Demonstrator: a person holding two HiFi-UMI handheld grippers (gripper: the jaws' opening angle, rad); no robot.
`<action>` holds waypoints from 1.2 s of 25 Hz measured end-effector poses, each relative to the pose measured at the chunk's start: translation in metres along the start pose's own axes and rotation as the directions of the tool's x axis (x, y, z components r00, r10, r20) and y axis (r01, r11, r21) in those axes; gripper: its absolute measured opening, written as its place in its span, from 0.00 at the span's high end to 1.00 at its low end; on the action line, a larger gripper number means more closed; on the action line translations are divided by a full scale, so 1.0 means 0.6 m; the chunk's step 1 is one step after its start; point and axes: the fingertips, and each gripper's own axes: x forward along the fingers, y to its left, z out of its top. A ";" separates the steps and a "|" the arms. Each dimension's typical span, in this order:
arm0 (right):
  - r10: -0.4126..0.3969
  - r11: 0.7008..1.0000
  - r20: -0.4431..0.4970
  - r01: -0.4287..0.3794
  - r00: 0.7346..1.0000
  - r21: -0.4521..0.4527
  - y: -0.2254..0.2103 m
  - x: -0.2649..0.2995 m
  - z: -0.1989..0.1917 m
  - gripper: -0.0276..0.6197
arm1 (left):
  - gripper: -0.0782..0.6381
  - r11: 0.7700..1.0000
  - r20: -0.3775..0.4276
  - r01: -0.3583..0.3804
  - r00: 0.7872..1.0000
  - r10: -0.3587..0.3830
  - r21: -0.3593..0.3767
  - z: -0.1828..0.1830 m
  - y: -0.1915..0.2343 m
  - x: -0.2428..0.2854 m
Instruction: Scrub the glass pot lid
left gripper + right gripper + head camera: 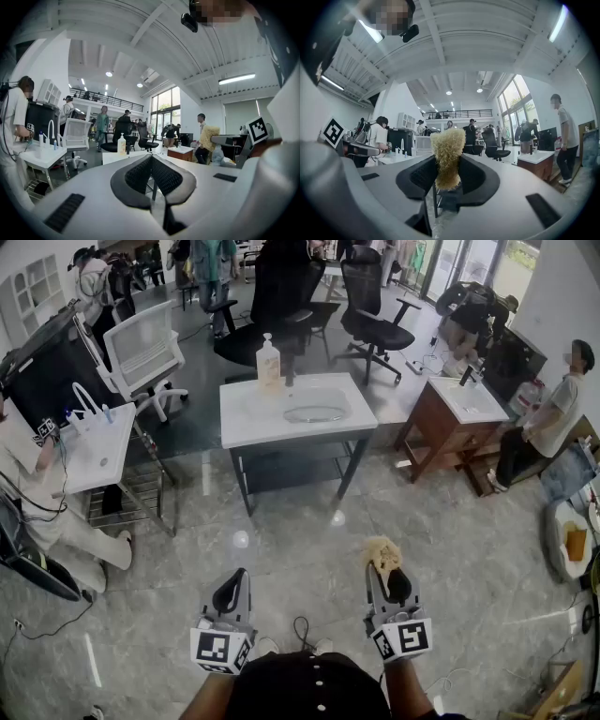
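Note:
A white sink table point(246, 418) stands some way ahead of me, with a glass pot lid point(315, 413) lying in its basin and a soap bottle point(268, 363) at its back edge. My left gripper point(232, 594) is low at the front, shut with nothing between its jaws. Its pads point(161, 174) meet in the left gripper view. My right gripper point(386, 576) is beside it, shut on a yellow fibrous scrub sponge point(382, 552). The sponge point(447, 157) stands up between the jaws in the right gripper view.
A white faucet table point(101, 451) with a person at it is on the left. A brown sink cabinet point(450, 432) and a standing person point(547, 426) are on the right. Office chairs point(373, 306) and more people stand behind the table. Grey tiled floor point(309, 540) lies between me and the table.

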 end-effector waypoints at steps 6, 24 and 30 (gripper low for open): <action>0.000 1.000 0.002 0.000 1.000 -0.002 0.006 0.004 -0.001 0.73 | 0.85 1.000 0.006 0.005 1.000 -0.005 0.003 0.002 0.005 0.002; -0.049 0.999 0.029 0.048 0.998 0.022 0.105 0.029 -0.007 0.73 | 0.85 0.997 0.014 0.082 0.997 -0.082 0.009 0.003 0.092 -0.021; -0.051 0.998 0.032 0.050 0.998 0.042 0.104 0.065 -0.014 0.73 | 0.85 0.997 0.008 0.077 0.997 -0.077 0.002 -0.002 0.114 -0.005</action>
